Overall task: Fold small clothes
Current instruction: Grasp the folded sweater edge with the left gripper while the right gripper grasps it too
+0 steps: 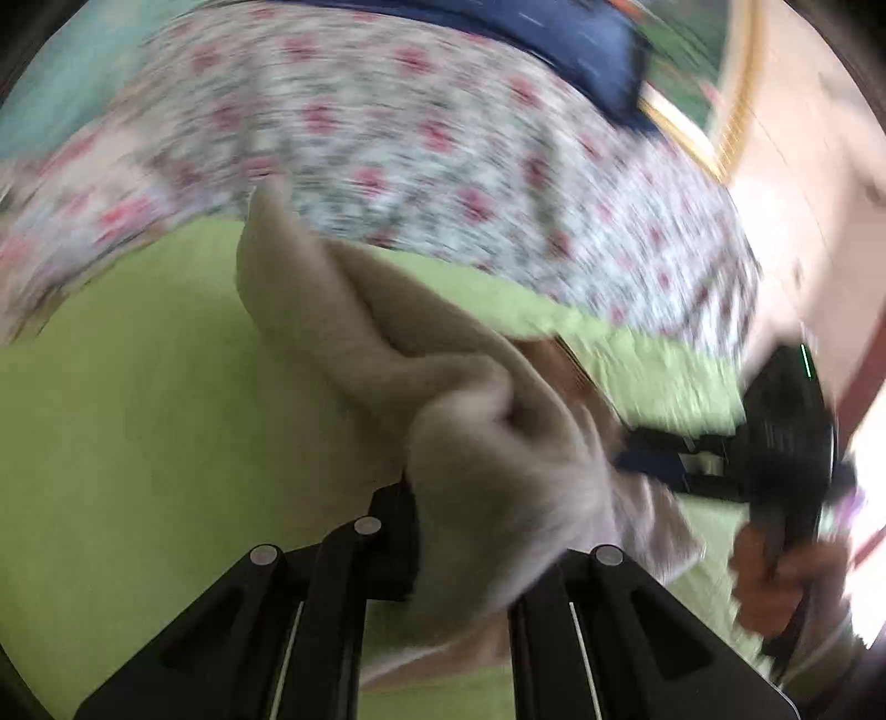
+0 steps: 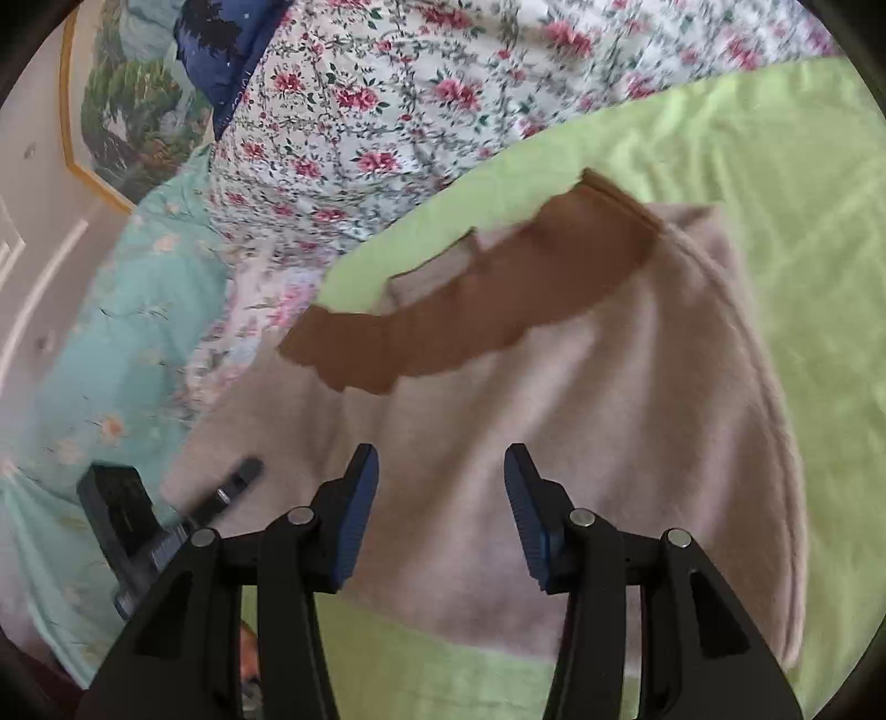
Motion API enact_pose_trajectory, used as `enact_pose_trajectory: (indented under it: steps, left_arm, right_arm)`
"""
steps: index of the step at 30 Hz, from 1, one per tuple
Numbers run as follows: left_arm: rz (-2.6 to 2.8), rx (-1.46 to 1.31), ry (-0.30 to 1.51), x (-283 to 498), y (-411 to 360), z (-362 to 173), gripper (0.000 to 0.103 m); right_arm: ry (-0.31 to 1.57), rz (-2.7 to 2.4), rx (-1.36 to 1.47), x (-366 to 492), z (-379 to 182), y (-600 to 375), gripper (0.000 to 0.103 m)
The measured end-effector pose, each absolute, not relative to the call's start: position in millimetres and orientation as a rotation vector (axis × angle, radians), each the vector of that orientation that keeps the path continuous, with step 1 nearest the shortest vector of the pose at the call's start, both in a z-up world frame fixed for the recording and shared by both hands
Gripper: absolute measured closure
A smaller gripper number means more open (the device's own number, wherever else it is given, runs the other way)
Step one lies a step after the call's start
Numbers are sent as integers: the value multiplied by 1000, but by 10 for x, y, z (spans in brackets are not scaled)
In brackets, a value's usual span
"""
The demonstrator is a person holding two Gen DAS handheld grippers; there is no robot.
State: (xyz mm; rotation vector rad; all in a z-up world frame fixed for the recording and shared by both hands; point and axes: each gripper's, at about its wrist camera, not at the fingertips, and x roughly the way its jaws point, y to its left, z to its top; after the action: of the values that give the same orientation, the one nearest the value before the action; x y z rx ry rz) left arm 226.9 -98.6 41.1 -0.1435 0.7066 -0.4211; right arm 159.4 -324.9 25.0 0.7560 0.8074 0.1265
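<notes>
A small beige garment (image 2: 581, 387) with a brown ribbed collar (image 2: 476, 321) lies on a light green cloth (image 2: 775, 221). My right gripper (image 2: 441, 476) is open just above the garment's middle, holding nothing. My left gripper (image 1: 470, 498) is shut on a bunched fold of the beige garment (image 1: 387, 354), lifted off the green cloth (image 1: 138, 415); the fabric hides its fingertips. The left wrist view is blurred. The right gripper (image 1: 664, 459) shows at its right, the left gripper (image 2: 232, 482) at the right view's lower left.
A floral sheet (image 2: 415, 111) covers the bed beyond the green cloth. A mint floral cover (image 2: 127, 343) lies to the left. A dark blue pillow (image 2: 227, 44) and a framed picture (image 2: 111, 111) are at the back.
</notes>
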Motion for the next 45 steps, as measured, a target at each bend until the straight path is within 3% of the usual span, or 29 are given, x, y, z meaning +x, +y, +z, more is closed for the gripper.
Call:
enact_pose_trajectory:
  steps: [2,3,5,11,12,14,15,16,21,25,32,39,42,44,45]
  left_arm:
    - [-444,-77,731,2266,-1246,303,96]
    - [-454,-55,748,2278,-1358,230,96]
    - [-473,-36,778,2294,-1500,108,96]
    - [-466,-24,785,2294,-1586,42,96]
    - [-466,-23,787,2301,-1589,43,96]
    - [-460,-11,783,2286,-1597,67,96]
    - [-461,-6,780,2267,-1578,102,96]
    - [-466,-5,774,2260,-1591,160,96]
    - [-601,-89,718,2204,-1820,581,96]
    - [-705,-137,744,2269,-2291,545,95]
    - [-733,-107,890,2387,-2916,19,95]
    - [-724,-69,929,2462,-3092,-175,94]
    - [-737,-64,944,2432,-3096,-186,84]
    - [-772,-66,966,2351,-3051,-138,63]
    - [-788,-68,979,2302,-3020,-109,60]
  right_arm:
    - [828,170,796,1743,229,-3282,49]
    - [848,200,809,1840,201,-3281,38]
    - [875,220,827,1995,143,-3265,31]
    - [961,247,787,2517,-44,-3099,31]
    - [965,243,771,2626,-79,-3043,32]
    - [958,242,737,2805,-113,-2959,47]
    - [961,235,721,2851,-118,-2953,75]
    - [957,238,716,2891,-98,-2955,86]
    - [806,271,626,2655,490,-3158,87]
    - [767,200,567,2345,780,-3574,87]
    - [876,54,617,2024,201,-4283,87]
    - [890,6,533,1992,93,-4313,87]
    - [895,-19,492,1978,42,-4288,87]
    - [886,-41,496,1929,37,-4311,85]
    - [874,-68,499,1875,66,-4330,84]
